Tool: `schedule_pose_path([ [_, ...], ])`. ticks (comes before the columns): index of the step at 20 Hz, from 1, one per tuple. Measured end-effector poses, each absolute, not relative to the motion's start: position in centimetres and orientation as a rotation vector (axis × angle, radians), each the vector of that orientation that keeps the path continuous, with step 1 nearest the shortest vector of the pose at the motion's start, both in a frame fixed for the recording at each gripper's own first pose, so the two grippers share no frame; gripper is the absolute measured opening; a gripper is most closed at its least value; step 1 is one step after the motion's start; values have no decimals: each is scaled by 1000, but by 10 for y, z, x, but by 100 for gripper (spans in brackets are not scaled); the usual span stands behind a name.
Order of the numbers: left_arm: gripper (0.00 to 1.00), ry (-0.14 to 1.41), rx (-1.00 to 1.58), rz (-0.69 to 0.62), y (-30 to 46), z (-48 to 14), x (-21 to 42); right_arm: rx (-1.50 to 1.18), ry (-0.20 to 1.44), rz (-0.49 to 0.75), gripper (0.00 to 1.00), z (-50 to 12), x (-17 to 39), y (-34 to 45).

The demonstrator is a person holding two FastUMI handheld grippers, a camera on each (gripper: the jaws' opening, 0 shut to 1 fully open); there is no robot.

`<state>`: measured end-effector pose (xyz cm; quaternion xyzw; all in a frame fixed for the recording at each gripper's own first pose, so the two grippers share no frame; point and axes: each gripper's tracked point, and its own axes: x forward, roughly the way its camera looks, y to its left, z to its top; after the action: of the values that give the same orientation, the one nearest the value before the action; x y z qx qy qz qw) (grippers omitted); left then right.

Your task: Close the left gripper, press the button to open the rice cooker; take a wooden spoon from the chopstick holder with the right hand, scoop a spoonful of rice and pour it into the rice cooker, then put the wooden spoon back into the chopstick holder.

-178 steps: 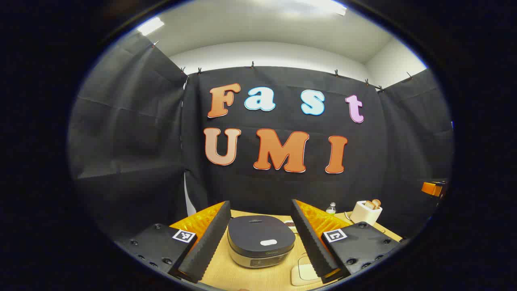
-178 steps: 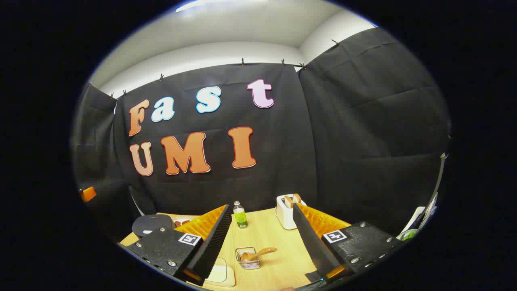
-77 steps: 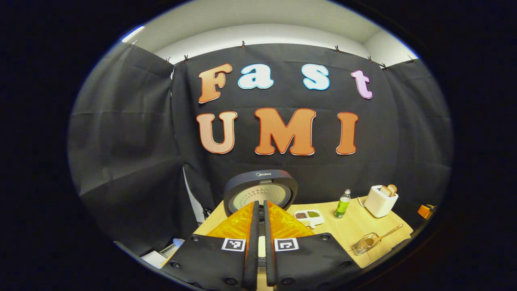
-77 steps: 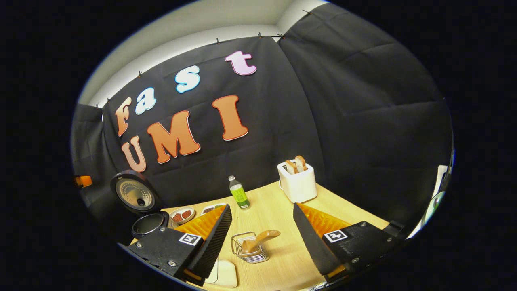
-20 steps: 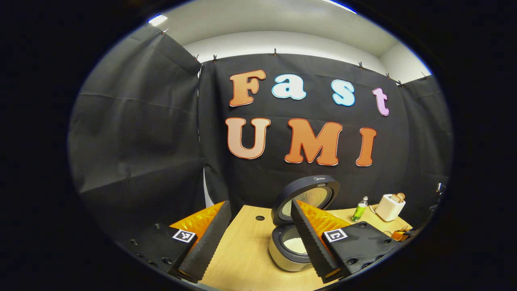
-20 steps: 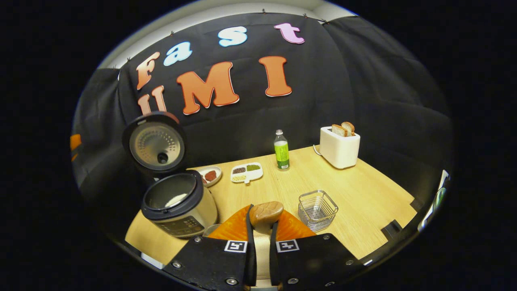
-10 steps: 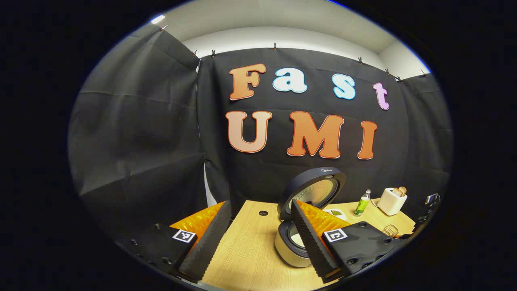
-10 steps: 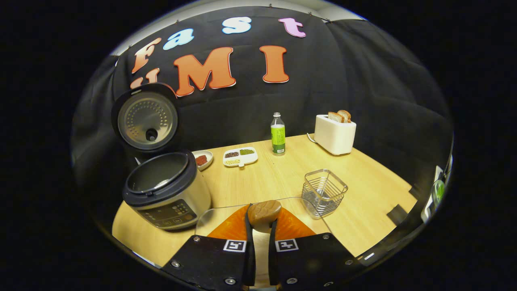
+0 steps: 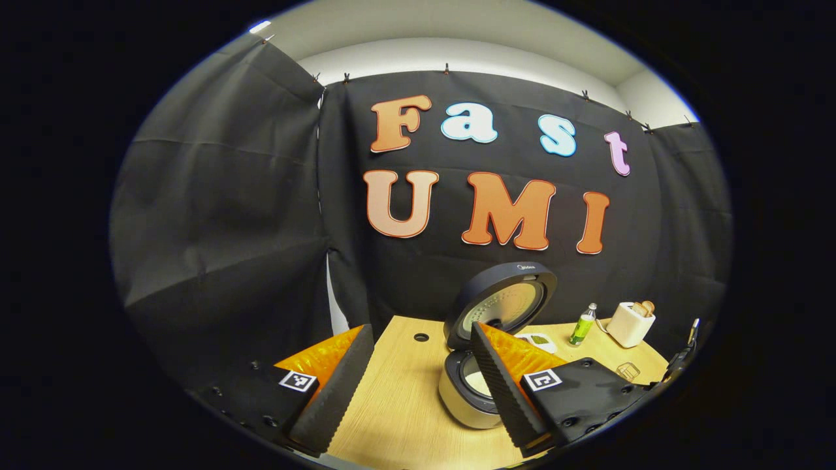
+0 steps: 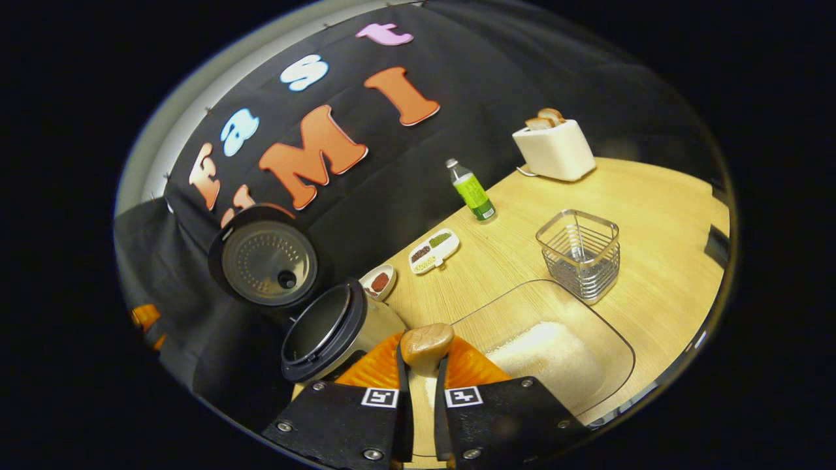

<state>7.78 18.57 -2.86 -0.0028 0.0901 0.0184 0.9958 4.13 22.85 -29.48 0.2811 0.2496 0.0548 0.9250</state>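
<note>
The wooden spoon [image 10: 427, 344] sits clamped between the right gripper [image 10: 418, 398] fingers, above the clear rice tray [image 10: 588, 385]. Best dip the bowl low into the heaped rice [image 10: 545, 356] and lift level toward the open rice cooker [image 10: 326, 329]. The left gripper [image 9: 418, 385] hangs spread, holding nothing.

The wooden spoon [image 10: 427, 344] handle is hidden between gripper fingers.

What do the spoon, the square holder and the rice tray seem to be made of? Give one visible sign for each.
Spoon: wood, smooth, brown with grain.
Square holder: shiny metal wire, see-through mesh sides.
Rice tray: clear glass or plastic; the table shows through its rim.
</note>
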Motion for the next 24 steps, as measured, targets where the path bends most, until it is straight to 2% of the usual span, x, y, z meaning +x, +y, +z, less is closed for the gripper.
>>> schedule_pose_path([
  [7,97,162,16,14,169,-19,80,930,595,64,12,-308,40,210],
  [10,99,157,17,4,161,-17,78,1101,595,48,12,-310,39,194],
  [13,97,155,23,-2,155,-15,77,1246,577,52,12,-301,34,184],
  [24,99,121,-7,-35,124,-6,75,1370,544,58,12,-244,20,144],
])
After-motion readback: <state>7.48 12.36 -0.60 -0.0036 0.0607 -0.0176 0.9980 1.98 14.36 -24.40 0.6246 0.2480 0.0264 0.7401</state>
